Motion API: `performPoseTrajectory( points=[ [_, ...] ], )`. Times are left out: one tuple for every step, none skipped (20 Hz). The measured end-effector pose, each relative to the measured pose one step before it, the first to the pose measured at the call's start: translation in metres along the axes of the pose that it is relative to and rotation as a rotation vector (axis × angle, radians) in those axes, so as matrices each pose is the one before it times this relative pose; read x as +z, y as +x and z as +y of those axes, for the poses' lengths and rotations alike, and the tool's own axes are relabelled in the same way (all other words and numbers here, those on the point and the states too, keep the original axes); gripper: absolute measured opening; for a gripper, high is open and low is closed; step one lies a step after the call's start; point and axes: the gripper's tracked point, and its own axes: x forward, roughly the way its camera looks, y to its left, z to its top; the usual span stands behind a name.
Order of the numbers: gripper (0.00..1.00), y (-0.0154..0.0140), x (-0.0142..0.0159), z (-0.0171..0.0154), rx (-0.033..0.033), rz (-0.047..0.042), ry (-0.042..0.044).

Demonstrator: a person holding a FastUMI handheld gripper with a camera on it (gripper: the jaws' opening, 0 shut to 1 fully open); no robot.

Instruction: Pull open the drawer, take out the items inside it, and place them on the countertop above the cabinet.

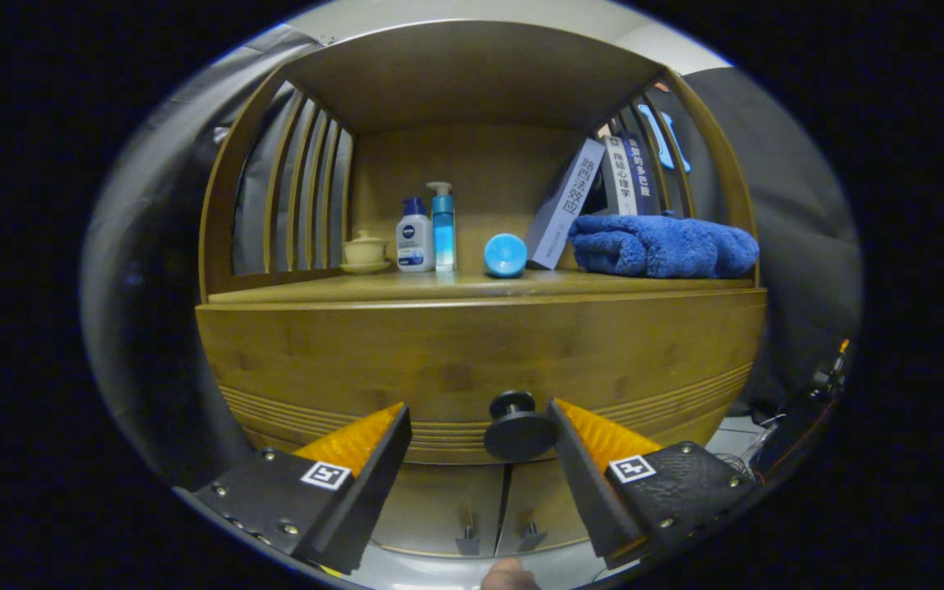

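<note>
A wooden cabinet faces me, its drawer front closed, with grooved lines along the bottom and a round dark knob. My gripper is open. The knob lies between the fingers, closer to the right finger and nearly touching it. The left finger stands well apart from the knob. Nothing is held. The countertop runs just above the drawer. What is inside the drawer is hidden.
On the countertop stand a lidded cup, a white bottle, a blue pump bottle, a blue ball, leaning books and a folded blue towel. Two small doors with handles sit below the drawer.
</note>
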Motion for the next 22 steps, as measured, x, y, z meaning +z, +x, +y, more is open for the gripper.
performPoseTrajectory(
  points=[
    [0.99,-0.00738,0.00199,-0.00078,0.00581,0.00868,0.00107],
    [0.99,-0.00744,0.00355,-0.00035,0.00774,0.00770,0.00517],
    [0.99,-0.00820,0.00290,0.00078,0.01029,0.01194,0.00583],
    [0.99,-0.00771,0.00220,-0.00230,0.00219,0.02237,0.00363],
    [0.99,-0.00889,0.00420,-0.00204,0.00086,0.01203,0.00336],
    [0.99,-0.00778,0.00703,-0.00202,-0.00206,0.00187,-0.00514],
    [0.99,-0.00883,0.00765,-0.00572,-0.01099,0.00342,-0.01128],
    [0.99,-0.00803,0.00847,-0.00626,-0.01189,-0.00163,-0.01557],
    [0.99,-0.00892,0.01094,-0.00560,-0.00625,-0.00995,-0.01438],
    [0.99,-0.00762,0.01069,-0.00482,-0.00674,-0.00478,-0.01232],
    [0.99,-0.00654,0.00794,-0.00496,-0.00416,0.00039,-0.00026],
    [0.99,-0.00601,0.00515,-0.00446,-0.00162,0.01346,0.00570],
    [0.99,-0.00767,0.00743,-0.00239,0.01099,0.00793,0.01146],
    [0.99,-0.00615,0.01291,-0.00036,0.01510,0.00037,0.01922],
    [0.99,-0.00751,0.00841,-0.00191,0.01125,0.00340,0.02262],
    [0.99,-0.00707,0.00697,-0.00477,0.00153,0.01242,0.02860],
    [0.99,-0.00827,0.00672,-0.00184,0.00777,0.01211,0.02811],
    [0.99,-0.00698,0.00726,-0.00260,-0.00330,0.00941,0.02027],
    [0.99,-0.00654,0.00726,-0.00731,-0.01579,0.00832,0.01208],
    [0.99,-0.00908,0.00971,-0.00396,-0.00396,-0.00651,0.00292],
    [0.99,-0.00572,0.00778,-0.00025,0.00322,-0.00877,-0.00454],
    [0.99,-0.00698,0.00854,-0.00136,0.00016,-0.00982,-0.01353]
  ],
)
